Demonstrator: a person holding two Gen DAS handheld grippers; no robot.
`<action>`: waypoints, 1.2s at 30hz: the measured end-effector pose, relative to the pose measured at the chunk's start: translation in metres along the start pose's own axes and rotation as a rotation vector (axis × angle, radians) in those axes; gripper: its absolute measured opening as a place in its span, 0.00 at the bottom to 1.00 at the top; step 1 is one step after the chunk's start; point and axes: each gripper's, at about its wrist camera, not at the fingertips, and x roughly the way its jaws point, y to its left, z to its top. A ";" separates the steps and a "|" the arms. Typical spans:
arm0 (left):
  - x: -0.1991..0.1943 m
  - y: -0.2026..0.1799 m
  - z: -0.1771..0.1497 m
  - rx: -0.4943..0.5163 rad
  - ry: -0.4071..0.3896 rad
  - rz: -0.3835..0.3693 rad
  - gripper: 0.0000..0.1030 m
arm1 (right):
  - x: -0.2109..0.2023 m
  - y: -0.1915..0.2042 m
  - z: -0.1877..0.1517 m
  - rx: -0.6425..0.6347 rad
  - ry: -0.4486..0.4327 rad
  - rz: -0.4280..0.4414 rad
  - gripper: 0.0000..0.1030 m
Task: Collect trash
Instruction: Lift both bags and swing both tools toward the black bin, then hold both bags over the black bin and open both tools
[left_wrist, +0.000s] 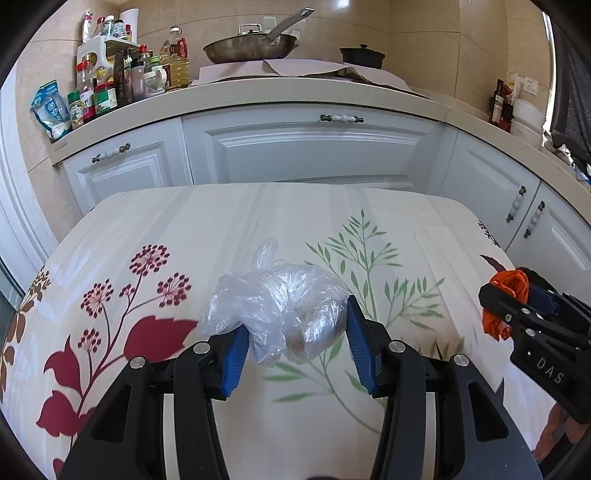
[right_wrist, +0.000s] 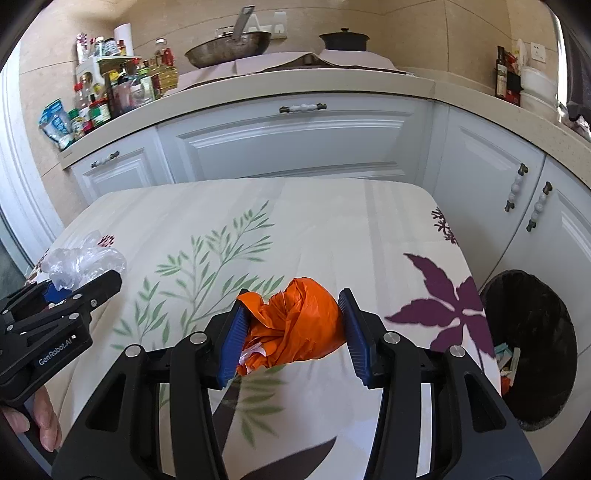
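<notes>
My left gripper (left_wrist: 295, 325) is shut on a crumpled clear plastic bag (left_wrist: 280, 306), held above the flowered tablecloth (left_wrist: 166, 229); the blue pads press its two sides. My right gripper (right_wrist: 291, 321) is shut on a scrunched orange plastic bag (right_wrist: 299, 321) over the same tablecloth (right_wrist: 332, 221). Each gripper shows in the other's view: the right gripper (left_wrist: 517, 306) with its orange bag (left_wrist: 506, 295) at the right edge, the left gripper (right_wrist: 66, 291) with the clear bag (right_wrist: 81, 262) at the left. A black-lined trash bin (right_wrist: 532, 332) stands on the floor right of the table, with some litter inside.
White cabinets (left_wrist: 306, 147) and a counter run behind the table. Bottles and jars (left_wrist: 122, 81), a wok (left_wrist: 251, 48) and a black pot (left_wrist: 362, 55) sit on the counter. A hand (right_wrist: 40, 421) holds the left gripper's handle.
</notes>
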 end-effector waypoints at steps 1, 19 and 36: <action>-0.002 -0.001 -0.002 0.001 -0.001 -0.001 0.47 | -0.003 0.001 -0.003 -0.001 -0.002 0.002 0.46; -0.038 -0.075 -0.018 0.089 -0.040 -0.118 0.47 | -0.069 -0.056 -0.033 0.069 -0.081 -0.081 0.46; -0.054 -0.206 -0.014 0.253 -0.119 -0.300 0.48 | -0.131 -0.172 -0.050 0.187 -0.173 -0.310 0.46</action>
